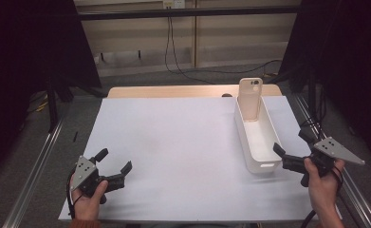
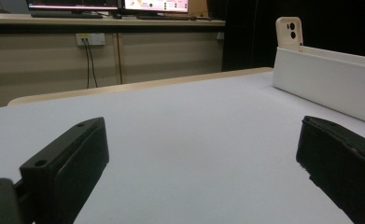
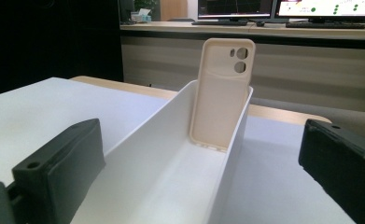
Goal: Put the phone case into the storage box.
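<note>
We cannot see the foot of the phone case [image 1: 250, 98] from the high view, where the far wall of the white bin [image 1: 264, 142] hides it; in the right gripper view the case [image 3: 222, 95] stands upright inside the bin [image 3: 171, 177], leaning on its far end wall, camera holes at the top. In the left gripper view only the top of the case [image 2: 289, 32] clears the bin's long side [image 2: 329, 81]. The bin sits on the right part of the white counter [image 1: 173, 142], long axis running away from us. Monitors on a far desk are too blurred to read. Our left gripper [image 1: 113, 161] hovers near the counter's near left corner, jaws wide apart, holding nothing. Our right gripper [image 1: 290, 149] sits just beside the bin's near end, jaws spread and empty
</note>
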`<control>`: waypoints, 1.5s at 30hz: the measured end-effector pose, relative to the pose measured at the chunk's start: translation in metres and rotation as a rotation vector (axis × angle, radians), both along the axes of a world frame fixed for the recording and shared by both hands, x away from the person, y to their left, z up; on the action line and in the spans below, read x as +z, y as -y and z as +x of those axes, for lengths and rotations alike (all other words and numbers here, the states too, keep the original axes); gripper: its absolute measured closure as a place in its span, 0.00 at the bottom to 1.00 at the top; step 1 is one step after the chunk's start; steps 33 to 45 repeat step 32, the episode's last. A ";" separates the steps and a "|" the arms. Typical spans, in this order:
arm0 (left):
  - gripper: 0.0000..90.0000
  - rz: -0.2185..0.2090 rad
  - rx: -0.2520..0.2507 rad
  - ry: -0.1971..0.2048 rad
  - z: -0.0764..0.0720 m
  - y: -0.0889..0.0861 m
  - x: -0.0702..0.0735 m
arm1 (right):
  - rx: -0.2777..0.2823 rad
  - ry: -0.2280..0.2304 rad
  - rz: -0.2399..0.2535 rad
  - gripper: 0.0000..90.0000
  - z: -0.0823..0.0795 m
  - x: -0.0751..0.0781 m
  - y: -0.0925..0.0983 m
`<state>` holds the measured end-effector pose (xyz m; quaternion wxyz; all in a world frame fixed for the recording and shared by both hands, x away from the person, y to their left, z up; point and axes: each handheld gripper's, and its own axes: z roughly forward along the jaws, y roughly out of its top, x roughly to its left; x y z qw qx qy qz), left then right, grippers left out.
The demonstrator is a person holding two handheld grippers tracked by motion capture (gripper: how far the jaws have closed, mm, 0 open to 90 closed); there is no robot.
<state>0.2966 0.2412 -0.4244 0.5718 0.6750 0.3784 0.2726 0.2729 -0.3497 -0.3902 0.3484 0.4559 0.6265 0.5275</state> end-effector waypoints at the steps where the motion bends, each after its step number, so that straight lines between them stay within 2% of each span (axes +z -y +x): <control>1: 0.03 -0.002 0.000 -0.004 -0.001 0.000 0.000 | 0.001 0.000 0.007 0.00 -0.003 -0.001 -0.001; 6: 0.03 0.003 0.016 -0.002 -0.003 -0.005 0.000 | -0.016 -0.007 -0.008 0.00 -0.016 -0.009 -0.005; 13: 0.03 0.012 0.010 -0.005 -0.007 -0.007 -0.001 | -0.026 -0.013 0.001 0.00 -0.033 -0.024 -0.009; 14: 0.03 0.003 0.015 -0.008 -0.008 -0.007 -0.001 | -0.032 -0.015 -0.002 0.00 -0.035 -0.027 -0.009; 15: 0.03 -0.004 0.017 -0.011 -0.009 -0.007 -0.001 | -0.040 -0.007 0.000 0.00 -0.038 -0.029 -0.009; 16: 0.03 0.008 0.013 -0.008 -0.009 -0.009 -0.001 | -0.047 0.003 0.000 0.00 -0.041 -0.030 -0.009; 22: 0.03 -0.002 0.018 -0.009 -0.009 -0.007 0.000 | -0.072 -0.031 0.012 0.00 -0.053 -0.041 -0.006; 25: 0.03 -0.003 0.019 -0.006 -0.008 -0.007 0.000 | -0.081 -0.028 0.024 0.00 -0.055 -0.043 -0.004; 29: 0.03 0.017 0.010 -0.010 -0.007 -0.005 0.000 | -0.057 -0.030 0.019 0.00 -0.053 -0.045 -0.008; 31: 0.03 0.008 0.010 -0.017 -0.007 -0.003 -0.001 | -0.051 -0.026 0.019 0.00 -0.052 -0.045 -0.008; 45: 0.03 0.015 0.007 -0.016 -0.007 -0.004 -0.001 | -0.050 -0.025 0.016 0.00 -0.052 -0.045 -0.008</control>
